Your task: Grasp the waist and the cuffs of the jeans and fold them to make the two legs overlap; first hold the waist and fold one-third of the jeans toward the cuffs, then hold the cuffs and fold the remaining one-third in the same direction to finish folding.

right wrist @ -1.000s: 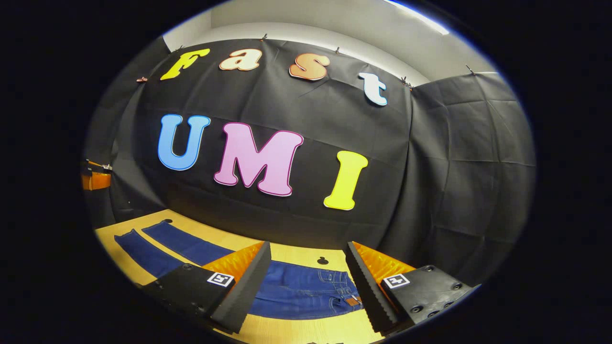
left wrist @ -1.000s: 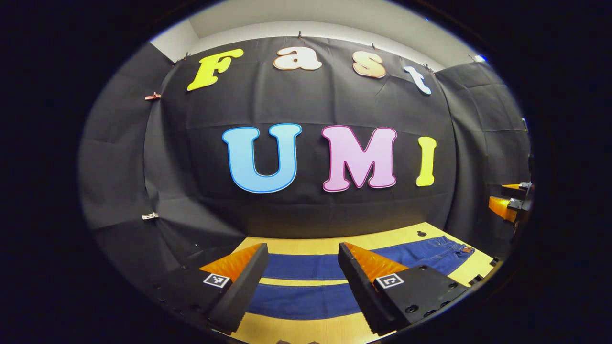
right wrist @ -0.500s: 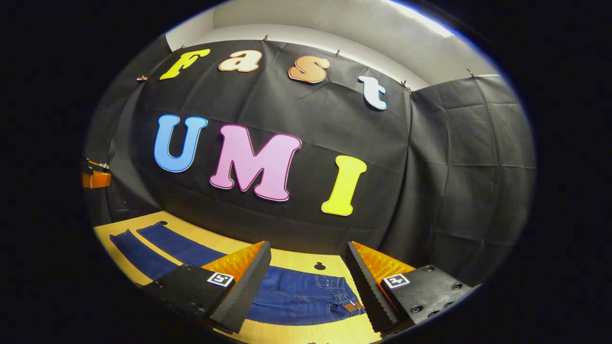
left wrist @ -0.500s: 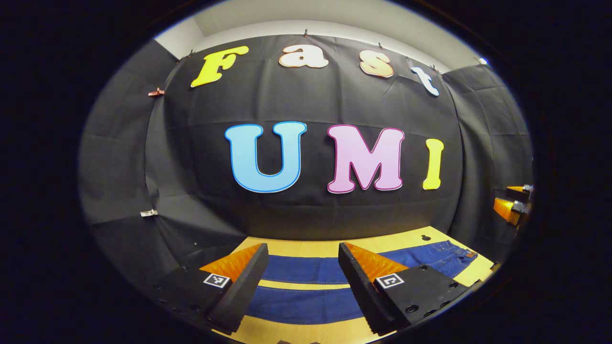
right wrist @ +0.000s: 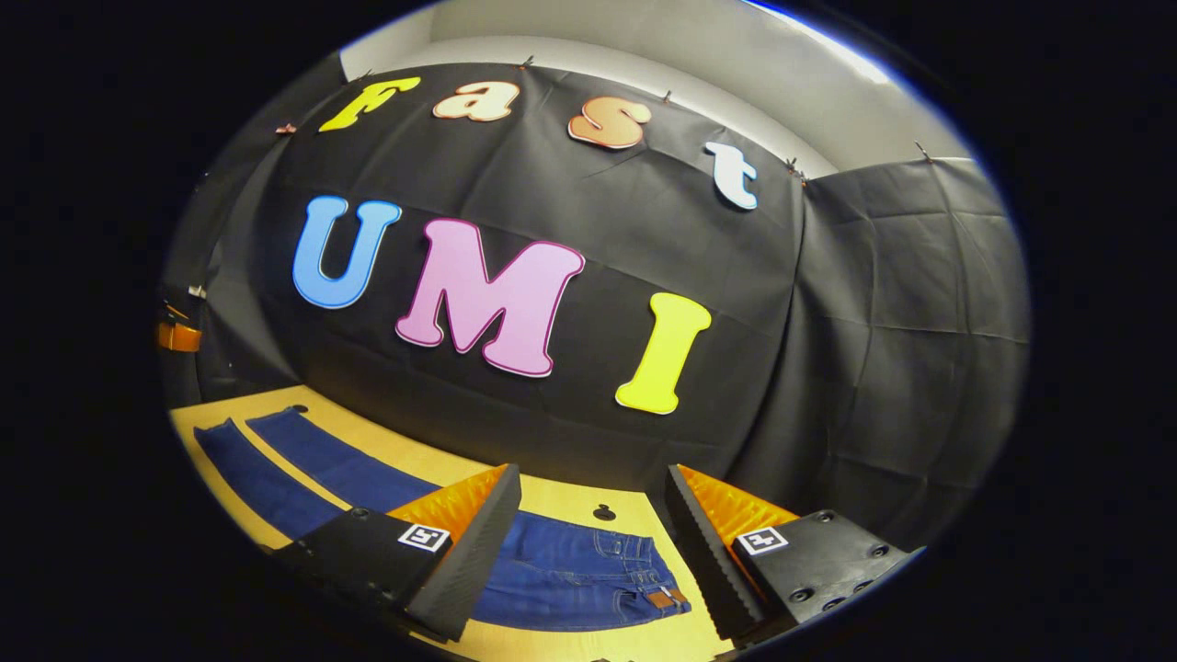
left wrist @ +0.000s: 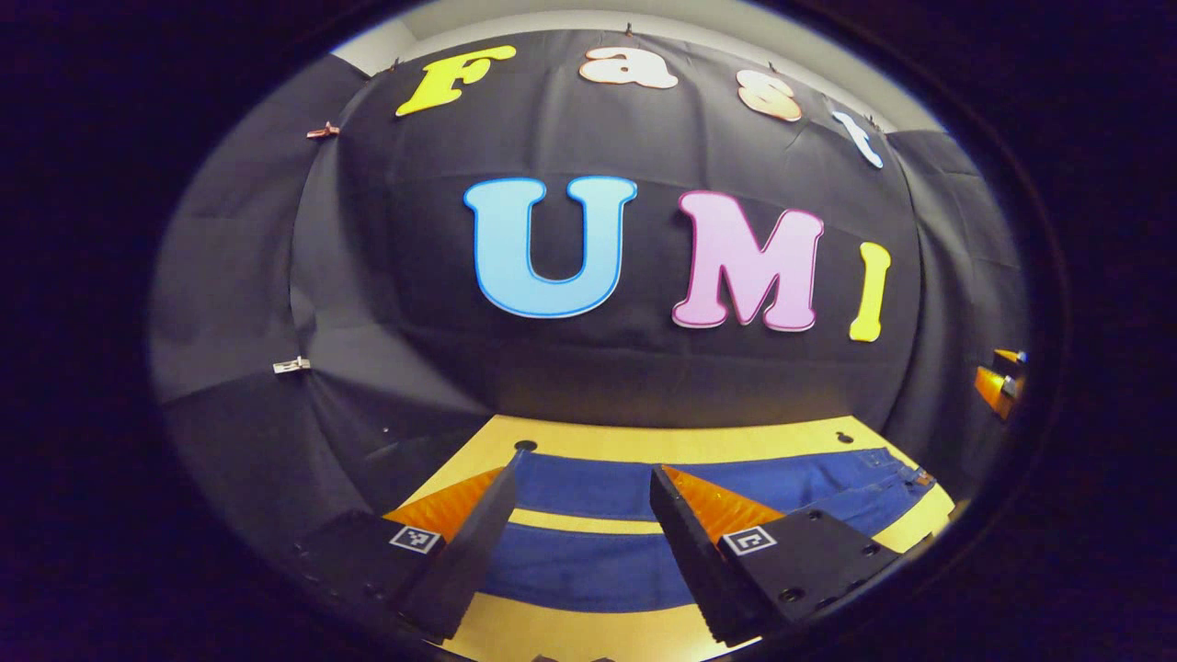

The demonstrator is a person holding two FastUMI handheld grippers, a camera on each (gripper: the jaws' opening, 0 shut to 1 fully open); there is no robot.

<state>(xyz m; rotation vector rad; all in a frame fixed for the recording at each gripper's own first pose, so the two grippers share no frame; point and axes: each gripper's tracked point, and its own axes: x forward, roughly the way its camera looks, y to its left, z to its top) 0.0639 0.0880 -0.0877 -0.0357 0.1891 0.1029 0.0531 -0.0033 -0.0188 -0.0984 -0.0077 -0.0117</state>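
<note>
On table (left wrist: 588,634) jeans (left wrist: 588,570) flat; left tongs (left wrist: 579,496), right tongs (right wrist: 593,496) agape, empty.

the left gripper (left wrist: 581,501) hangs with fingers spread above the jeans (left wrist: 588,575), open air beneath it; the right gripper (right wrist: 593,501) likewise, spread above the waist (right wrist: 634,570); ahead of both, the booth's black cloth wall (right wrist: 828,368) closes off the wooden table (left wrist: 644,443) at its far edge.
</note>
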